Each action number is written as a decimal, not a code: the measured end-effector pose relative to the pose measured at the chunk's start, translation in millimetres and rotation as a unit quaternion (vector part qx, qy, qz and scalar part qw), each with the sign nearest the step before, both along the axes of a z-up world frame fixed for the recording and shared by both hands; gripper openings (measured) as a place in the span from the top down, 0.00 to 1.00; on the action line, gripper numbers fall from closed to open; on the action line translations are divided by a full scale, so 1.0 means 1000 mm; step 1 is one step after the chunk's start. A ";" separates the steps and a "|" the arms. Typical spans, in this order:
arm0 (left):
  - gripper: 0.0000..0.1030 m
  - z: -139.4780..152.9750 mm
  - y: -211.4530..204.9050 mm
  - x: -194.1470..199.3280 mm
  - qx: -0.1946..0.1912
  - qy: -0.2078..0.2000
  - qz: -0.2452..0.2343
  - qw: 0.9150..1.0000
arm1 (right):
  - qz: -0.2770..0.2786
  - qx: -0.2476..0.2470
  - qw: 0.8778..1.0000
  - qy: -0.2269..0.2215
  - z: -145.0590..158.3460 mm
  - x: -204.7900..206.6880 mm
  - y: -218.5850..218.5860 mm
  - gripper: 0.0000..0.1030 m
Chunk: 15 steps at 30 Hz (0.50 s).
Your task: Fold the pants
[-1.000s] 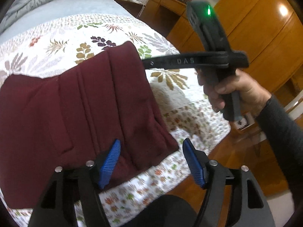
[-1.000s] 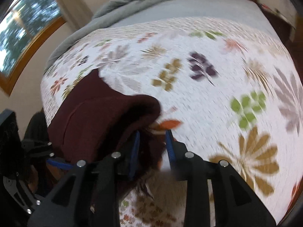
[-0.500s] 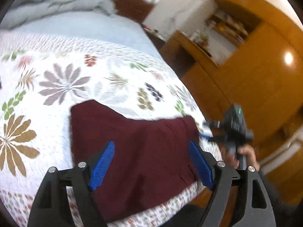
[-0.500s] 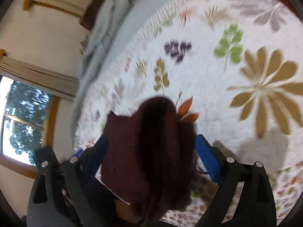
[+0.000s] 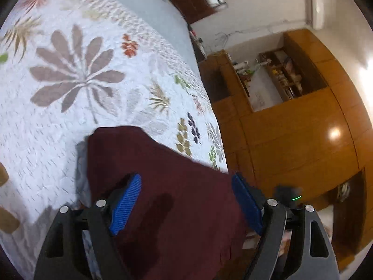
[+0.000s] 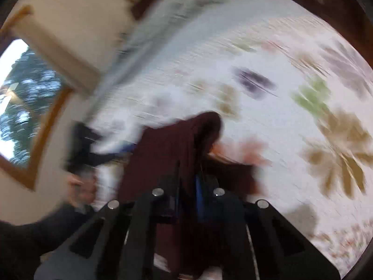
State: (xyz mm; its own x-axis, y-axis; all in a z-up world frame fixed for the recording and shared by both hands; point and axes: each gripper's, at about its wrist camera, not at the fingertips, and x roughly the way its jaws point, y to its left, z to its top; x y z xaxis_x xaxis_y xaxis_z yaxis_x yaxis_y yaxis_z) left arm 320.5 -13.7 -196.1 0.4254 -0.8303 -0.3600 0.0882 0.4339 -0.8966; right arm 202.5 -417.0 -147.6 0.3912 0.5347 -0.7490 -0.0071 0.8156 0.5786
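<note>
The bed (image 5: 70, 74) carries the folded maroon pants (image 5: 167, 198) at its near edge, where the left tool (image 5: 186, 200) hovers wide open and empty while the right tool (image 6: 188, 192) pinches a fold, likely to lift it.

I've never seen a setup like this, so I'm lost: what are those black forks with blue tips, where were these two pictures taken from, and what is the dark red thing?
No robot here: a person holds a hand-held gripper in each hand, each carrying a wide-angle camera looking along its two blue-padded fingers. One picture comes from the left hand-held gripper, whose fingers stand wide apart above the folded dark maroon pants. These lie on the white leaf-patterned quilt of a bed. The other, blurred by motion, comes from the right hand-held gripper, whose fingers are pinched on the pants' edge.
</note>
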 end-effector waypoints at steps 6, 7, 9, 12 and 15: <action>0.22 0.008 -0.003 0.002 -0.011 -0.008 -0.005 1.000 | -0.073 0.025 0.997 0.008 -0.024 -0.030 -0.031 0.46; 0.22 0.014 -0.004 -0.001 -0.009 -0.014 -0.007 1.000 | -0.091 0.028 0.995 0.008 -0.019 -0.037 -0.033 0.38; 0.22 0.023 -0.004 -0.009 -0.013 -0.027 -0.010 0.999 | -0.111 0.045 0.992 0.022 -0.017 -0.051 -0.036 0.36; 0.22 0.037 -0.005 -0.030 -0.011 -0.046 -0.025 0.999 | -0.121 0.078 0.987 0.064 -0.021 -0.072 -0.031 0.30; 0.22 0.037 -0.011 -0.052 -0.006 -0.042 -0.046 0.998 | -0.125 0.123 0.980 0.095 -0.023 -0.097 -0.023 0.27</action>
